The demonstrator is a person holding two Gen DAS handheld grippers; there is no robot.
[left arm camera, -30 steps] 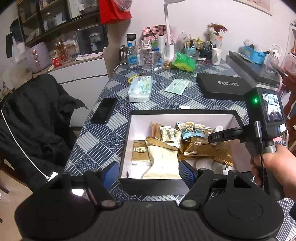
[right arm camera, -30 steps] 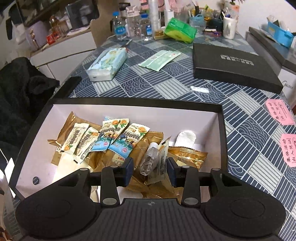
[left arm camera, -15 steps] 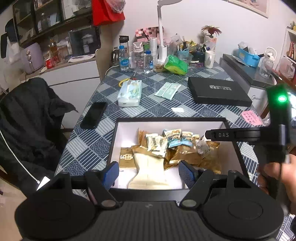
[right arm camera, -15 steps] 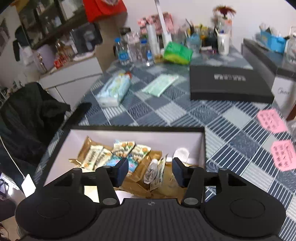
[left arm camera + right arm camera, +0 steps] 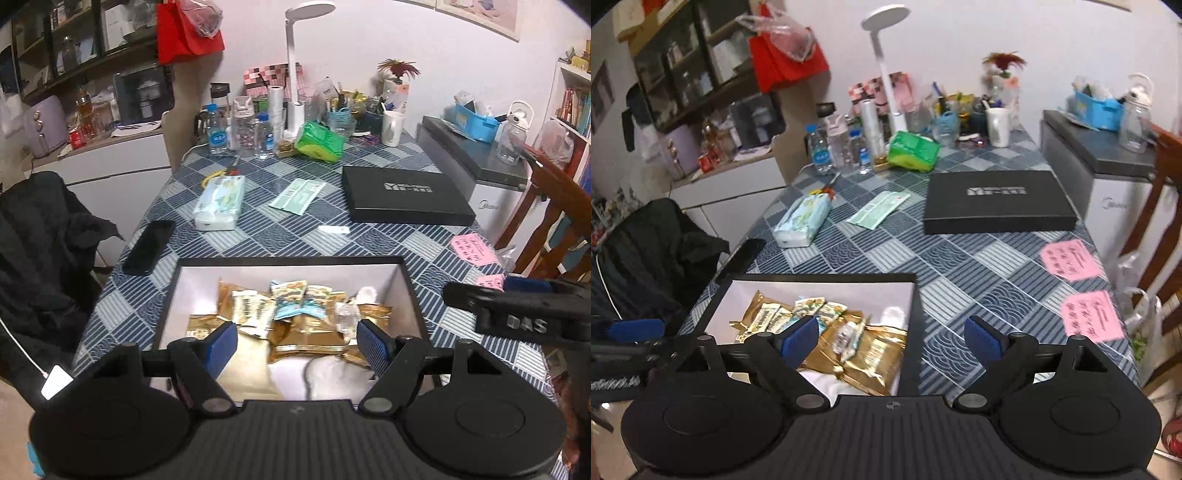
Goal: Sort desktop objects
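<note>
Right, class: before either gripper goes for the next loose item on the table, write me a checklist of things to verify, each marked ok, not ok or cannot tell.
1. Right gripper empty, its jaws having just been opening: ok.
2. Left gripper open and empty: ok.
3. Small bottle lying inside the open box: ok.
4. Tissue pack on the table, nothing on top of it: ok.
5. Phone fully on the table: not ok, at the edge.
6. Which loose item goes next: cannot tell.
</note>
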